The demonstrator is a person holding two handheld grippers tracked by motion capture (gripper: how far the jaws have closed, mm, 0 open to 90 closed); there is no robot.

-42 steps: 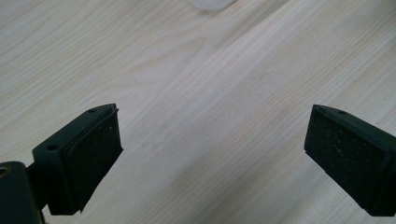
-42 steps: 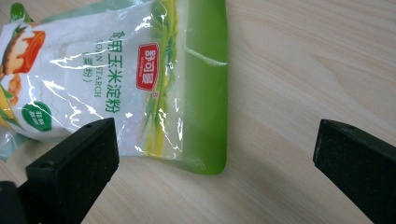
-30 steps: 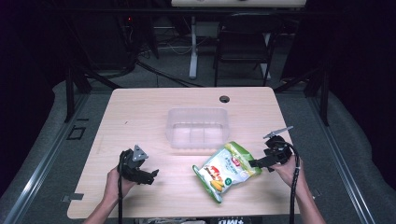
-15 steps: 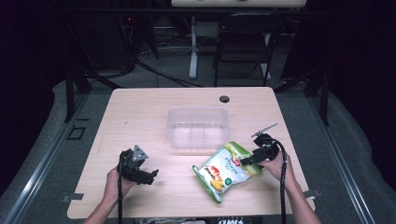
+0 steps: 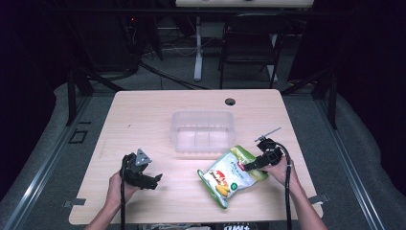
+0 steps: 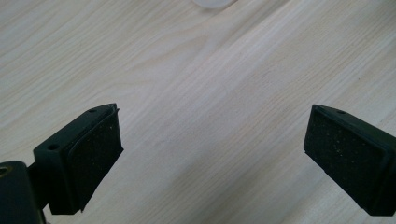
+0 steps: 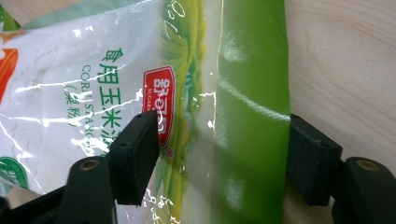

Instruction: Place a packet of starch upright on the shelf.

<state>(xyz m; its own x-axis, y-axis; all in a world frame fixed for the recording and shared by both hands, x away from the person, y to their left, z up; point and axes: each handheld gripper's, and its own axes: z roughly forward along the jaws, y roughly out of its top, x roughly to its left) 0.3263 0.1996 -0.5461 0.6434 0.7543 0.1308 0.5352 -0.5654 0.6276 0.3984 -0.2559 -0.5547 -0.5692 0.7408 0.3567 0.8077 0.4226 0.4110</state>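
Corn starch bag (image 5: 231, 174) lies flat on table (image 5: 143, 120), lower centre-right of high view. Right gripper (image 5: 251, 165) at bag's right end; in right gripper view its jaws stand apart w/ green edge of bag (image 7: 247, 107) between them, not clamped yet. Clear plastic bin (image 5: 203, 130) just above bag, mid-frame. Left gripper (image 5: 152, 179) lower left, jaws wide apart over bare wood, well apart from bag.
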